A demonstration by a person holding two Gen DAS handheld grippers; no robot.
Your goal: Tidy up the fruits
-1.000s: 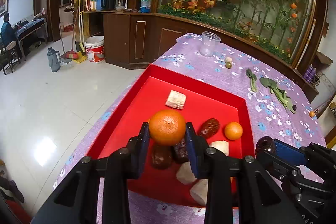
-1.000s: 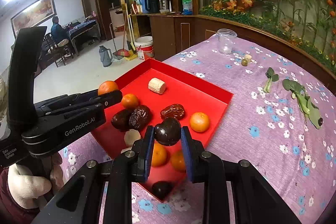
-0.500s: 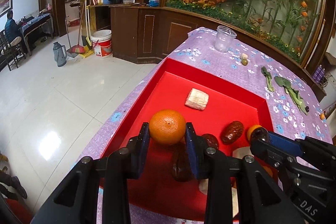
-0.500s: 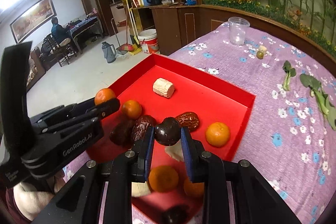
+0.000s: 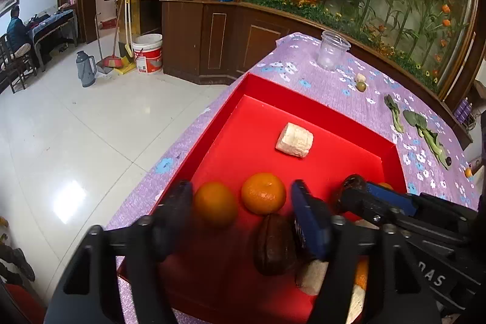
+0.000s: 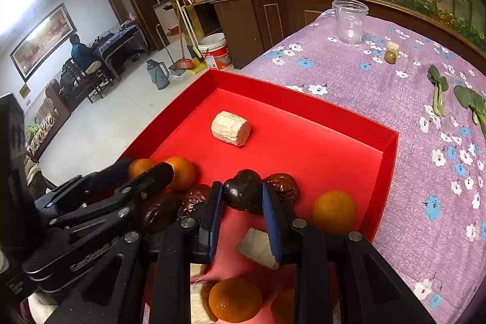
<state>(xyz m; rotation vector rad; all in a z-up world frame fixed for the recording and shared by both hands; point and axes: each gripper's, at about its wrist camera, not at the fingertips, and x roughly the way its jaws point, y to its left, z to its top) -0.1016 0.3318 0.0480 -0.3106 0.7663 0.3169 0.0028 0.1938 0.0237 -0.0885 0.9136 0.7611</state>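
Observation:
A red tray (image 5: 303, 102) (image 6: 303, 105) sits on the purple flowered table. My left gripper (image 5: 243, 208) is open over the tray's near left part; a released orange (image 5: 215, 204) lies blurred by its left finger, next to a second orange (image 5: 263, 192) and a dark date (image 5: 275, 243). My right gripper (image 6: 243, 202) is shut on a dark round fruit (image 6: 244, 192) just above the tray, and shows at the right in the left wrist view (image 5: 352, 187). More dates (image 6: 281, 187), oranges (image 6: 334, 211) and white chunks (image 6: 231, 128) lie in the tray.
A clear plastic cup (image 5: 332, 49) stands at the table's far end. A small green fruit (image 5: 361, 86) and leafy greens (image 5: 425, 129) lie on the cloth right of the tray. The table's left edge drops to a tiled floor (image 5: 76, 141).
My left gripper has opened and let go of the orange, which now lies in the tray's near left part. Both grippers moved lower and forward over the tray; the right still holds its dark fruit.

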